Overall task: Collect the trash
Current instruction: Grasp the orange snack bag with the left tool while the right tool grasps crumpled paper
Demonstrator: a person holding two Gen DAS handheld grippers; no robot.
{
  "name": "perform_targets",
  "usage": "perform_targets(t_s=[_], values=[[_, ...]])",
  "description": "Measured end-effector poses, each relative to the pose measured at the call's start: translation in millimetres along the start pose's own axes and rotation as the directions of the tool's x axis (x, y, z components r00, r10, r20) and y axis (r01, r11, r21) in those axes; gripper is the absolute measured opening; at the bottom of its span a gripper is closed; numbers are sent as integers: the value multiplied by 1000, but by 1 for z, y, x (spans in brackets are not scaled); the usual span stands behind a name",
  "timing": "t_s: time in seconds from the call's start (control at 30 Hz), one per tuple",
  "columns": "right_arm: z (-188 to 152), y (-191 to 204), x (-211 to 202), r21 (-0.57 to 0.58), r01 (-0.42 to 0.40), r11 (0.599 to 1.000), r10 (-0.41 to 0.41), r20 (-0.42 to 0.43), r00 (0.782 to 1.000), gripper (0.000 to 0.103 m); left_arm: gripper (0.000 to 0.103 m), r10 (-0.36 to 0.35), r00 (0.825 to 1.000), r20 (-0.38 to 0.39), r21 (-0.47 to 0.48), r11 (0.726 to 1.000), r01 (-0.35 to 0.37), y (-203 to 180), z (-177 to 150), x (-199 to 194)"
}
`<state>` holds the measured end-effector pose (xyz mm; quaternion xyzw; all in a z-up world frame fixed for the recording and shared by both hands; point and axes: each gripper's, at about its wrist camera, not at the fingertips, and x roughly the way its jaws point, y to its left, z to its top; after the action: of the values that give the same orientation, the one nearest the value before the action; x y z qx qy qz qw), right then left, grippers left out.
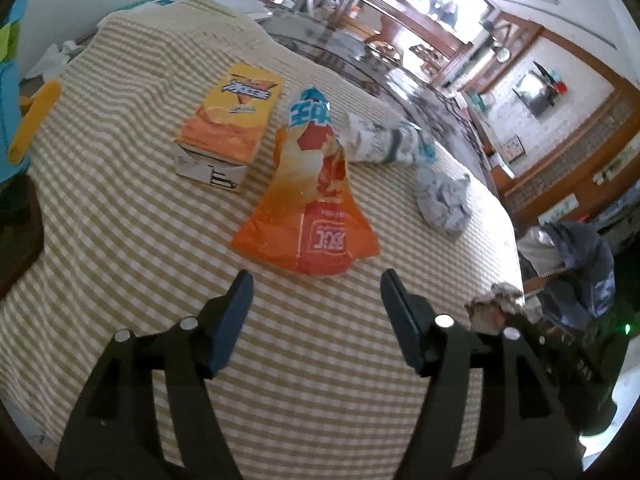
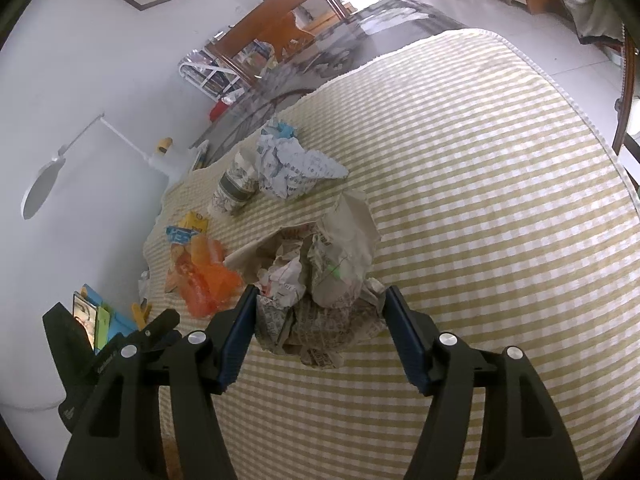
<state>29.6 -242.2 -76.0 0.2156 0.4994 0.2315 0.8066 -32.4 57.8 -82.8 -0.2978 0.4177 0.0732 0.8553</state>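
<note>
Left wrist view first: the left gripper [image 1: 316, 280] hovers over a table covered with a checked cloth [image 1: 120, 240], its jaws spread wide with nothing between them, only bare cloth below. Just ahead of the fingertips lies an orange snack bag [image 1: 308, 216], flat on the cloth with its blue-printed top pointing away. Beside it on the left sits a yellow-and-orange box [image 1: 230, 120], lying on its side, close to the bag but apart from it. Beyond the bag, a rolled paper cup [image 1: 384, 140] lies on its side, and a crumpled ball of paper [image 1: 440, 200] rests near the table's right edge. Down at the right edge of the cloth, the torn rim of a paper bag [image 1: 496, 304] peeks in.

Over to the right wrist view: the right gripper [image 2: 320, 300] has its jaws set either side of that paper bag [image 2: 352, 224], which stands open on the cloth, stuffed with crumpled newspaper [image 2: 304, 312]. Both blue pads [image 2: 238, 336] sit right against the wad, though whether they actually press on it I cannot tell. Left of the bag lies the orange snack bag [image 2: 204, 280], and farther back the paper cup [image 2: 234, 188] and the crumpled paper [image 2: 292, 168] lie touching each other. The left gripper's black body [image 2: 120, 344] shows at the lower left
</note>
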Motion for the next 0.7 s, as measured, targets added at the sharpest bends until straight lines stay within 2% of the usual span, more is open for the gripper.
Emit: perform_targets(t_s=[0.07,0.17,0.4,0.53,0.7], values=[[0,0,1,1,0,1000,0,-3,1000,63,64,-2,1000,0,-20,1000,2,2,6,4],[-1,0,1,4,-4,1000,4,-7,1000,63,71,13,1000,24,-21,1000,-13,-3,19,10],[-2,1,3,-1,-5,1000,5,-18,1000,64,71,41,999,6,12,999,-41,-12,46,39],[-2,1,5,-6,-4,1000,4,-27,1000,64,71,109,994,3,33,994,-109,-12,58,56],[-2,0,8,-1,-4,1000,4,-36,999,65,66,84,995,-58,-17,996,-85,-2,59,70]])
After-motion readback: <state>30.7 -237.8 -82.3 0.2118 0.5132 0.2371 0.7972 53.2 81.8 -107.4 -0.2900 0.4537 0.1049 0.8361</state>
